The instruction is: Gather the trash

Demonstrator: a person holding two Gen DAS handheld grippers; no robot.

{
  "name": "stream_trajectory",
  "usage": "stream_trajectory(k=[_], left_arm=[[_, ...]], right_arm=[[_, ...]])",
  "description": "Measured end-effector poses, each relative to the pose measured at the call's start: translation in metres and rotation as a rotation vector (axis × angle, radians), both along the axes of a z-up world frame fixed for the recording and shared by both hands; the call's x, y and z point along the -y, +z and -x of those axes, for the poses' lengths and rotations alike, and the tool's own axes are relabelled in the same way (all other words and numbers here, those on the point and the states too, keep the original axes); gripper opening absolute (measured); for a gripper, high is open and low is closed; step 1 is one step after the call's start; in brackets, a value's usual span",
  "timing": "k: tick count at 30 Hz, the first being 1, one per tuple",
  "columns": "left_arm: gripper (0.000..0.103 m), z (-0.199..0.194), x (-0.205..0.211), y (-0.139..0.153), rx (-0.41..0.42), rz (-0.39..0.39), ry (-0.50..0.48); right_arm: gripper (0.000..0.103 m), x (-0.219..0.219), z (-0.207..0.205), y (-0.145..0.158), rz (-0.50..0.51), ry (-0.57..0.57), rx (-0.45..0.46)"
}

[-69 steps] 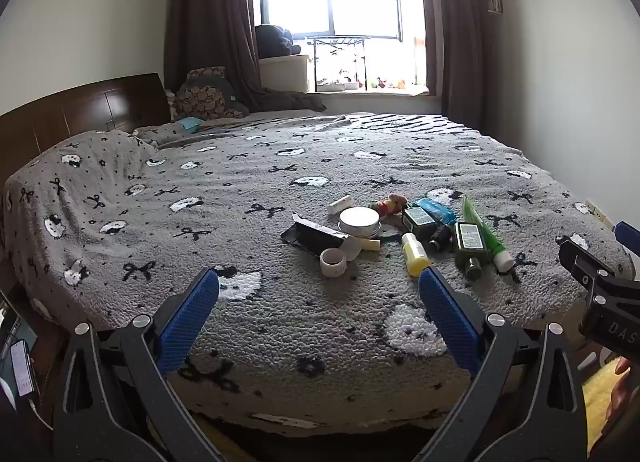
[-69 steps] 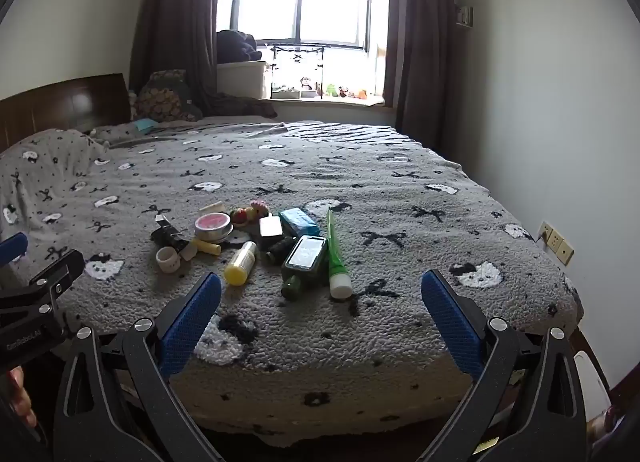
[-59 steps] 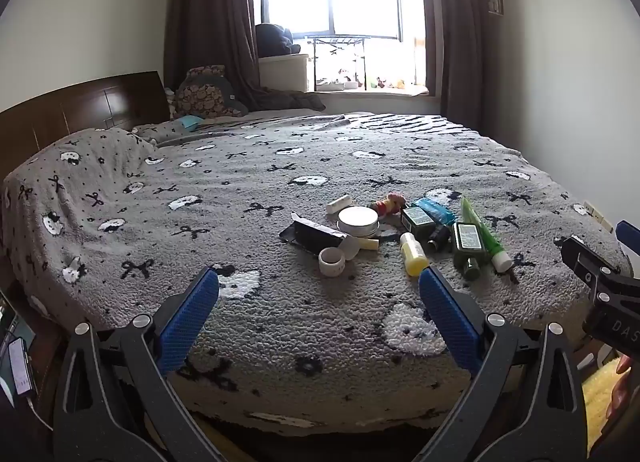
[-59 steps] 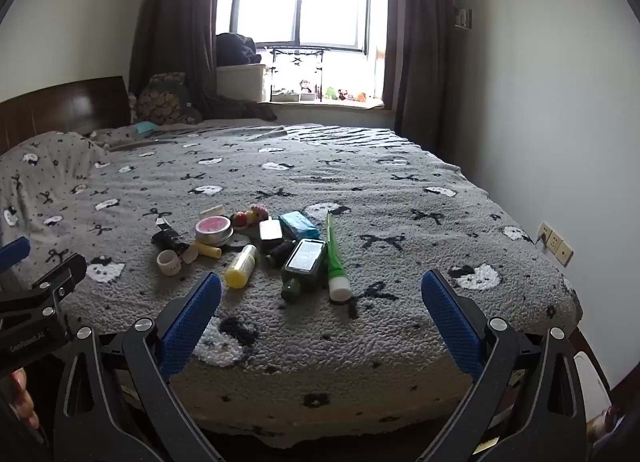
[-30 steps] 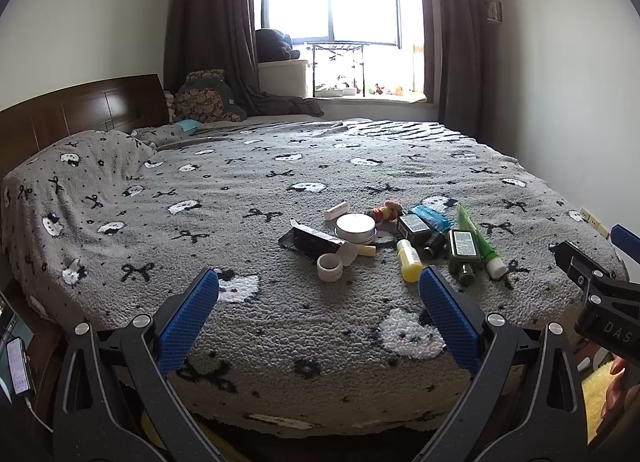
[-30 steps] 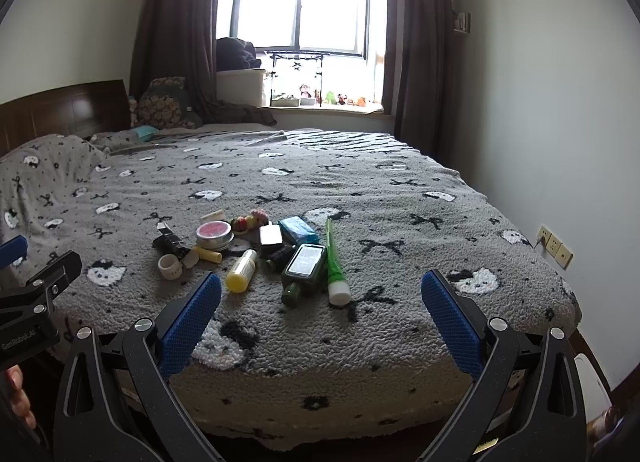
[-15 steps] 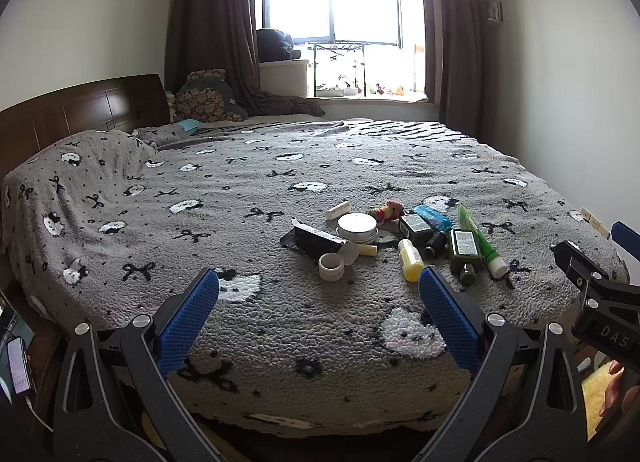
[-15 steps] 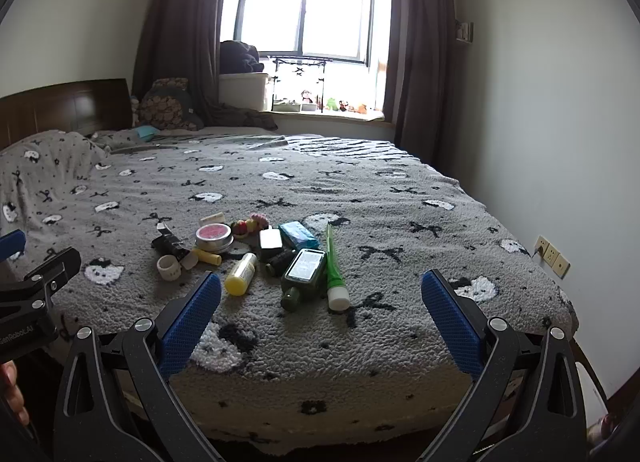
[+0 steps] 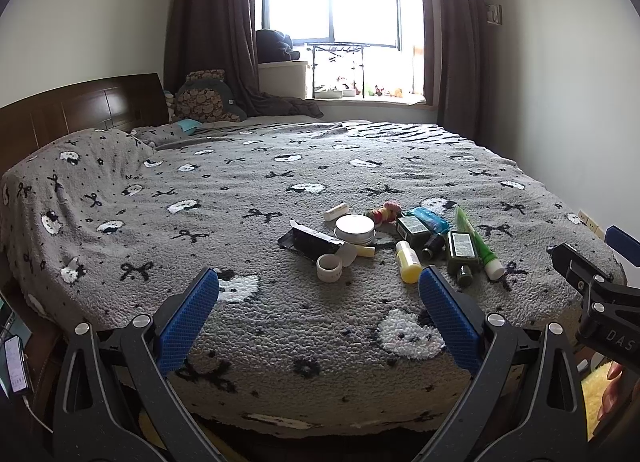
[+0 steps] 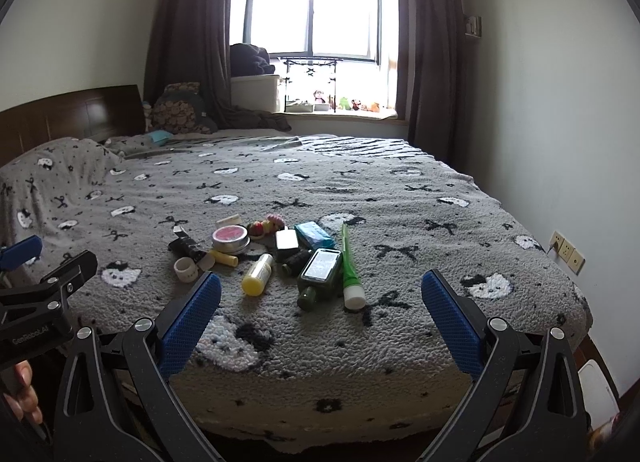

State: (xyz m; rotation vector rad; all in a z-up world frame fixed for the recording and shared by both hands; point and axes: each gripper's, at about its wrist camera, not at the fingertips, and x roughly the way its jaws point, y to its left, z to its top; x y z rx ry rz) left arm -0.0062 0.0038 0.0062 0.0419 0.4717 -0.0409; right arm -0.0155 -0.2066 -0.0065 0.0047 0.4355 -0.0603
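Note:
A cluster of small items lies on the grey patterned bed (image 9: pixel 240 190): a black wrapper (image 9: pixel 310 243), a white tape roll (image 9: pixel 329 268), a round tin (image 9: pixel 355 228), a yellow bottle (image 9: pixel 408 267), a dark green bottle (image 9: pixel 462 252), a green tube (image 9: pixel 476 244) and a teal packet (image 9: pixel 430 218). The same items show in the right wrist view: tin (image 10: pixel 230 239), yellow bottle (image 10: pixel 257 275), green bottle (image 10: pixel 319 276), tube (image 10: pixel 349 268). My left gripper (image 9: pixel 318 298) is open and empty, short of the cluster. My right gripper (image 10: pixel 320 294) is open and empty, short of the bed's near edge.
A wooden headboard (image 9: pixel 80 110) stands at the left, pillows (image 9: pixel 206 102) at the back. A window with dark curtains (image 9: pixel 336 2) faces me. A white wall with sockets (image 10: pixel 566 252) is on the right. A phone (image 9: pixel 14 362) lies at the lower left.
Both grippers have drifted slightly, with the right wrist view tilting up a little. Both stay open and empty. The items have not moved.

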Motion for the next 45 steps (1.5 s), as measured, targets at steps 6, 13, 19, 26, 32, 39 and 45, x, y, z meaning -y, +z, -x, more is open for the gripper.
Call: stream_trajectory(k=[6, 13, 19, 26, 32, 39, 45], left_arm=[[0.095, 0.0, 0.0, 0.0, -0.001, 0.0, 0.001], [0.095, -0.003, -0.004, -0.001, -0.009, 0.015, 0.009], [0.095, -0.01, -0.008, -0.006, -0.027, 0.019, 0.014], [0.095, -0.02, -0.005, -0.019, -0.054, 0.008, -0.003], [0.095, -0.033, 0.004, -0.042, -0.093, -0.025, -0.049], [0.082, -0.062, 0.013, -0.08, -0.204, 0.003, -0.131], [0.081, -0.088, 0.038, -0.099, -0.253, 0.009, -0.231]], right_arm=[[0.1, 0.003, -0.001, 0.0, -0.007, -0.005, -0.003], [0.1, 0.009, -0.003, 0.0, -0.032, -0.013, -0.008], [0.1, 0.016, -0.007, -0.003, -0.032, -0.034, -0.019], [0.1, 0.023, -0.015, -0.016, -0.02, -0.05, -0.049], [0.1, 0.033, -0.03, -0.038, -0.018, -0.038, -0.108], [0.081, 0.055, -0.057, -0.077, -0.056, -0.041, -0.209], [0.065, 0.065, -0.092, -0.093, -0.101, -0.006, -0.251]])
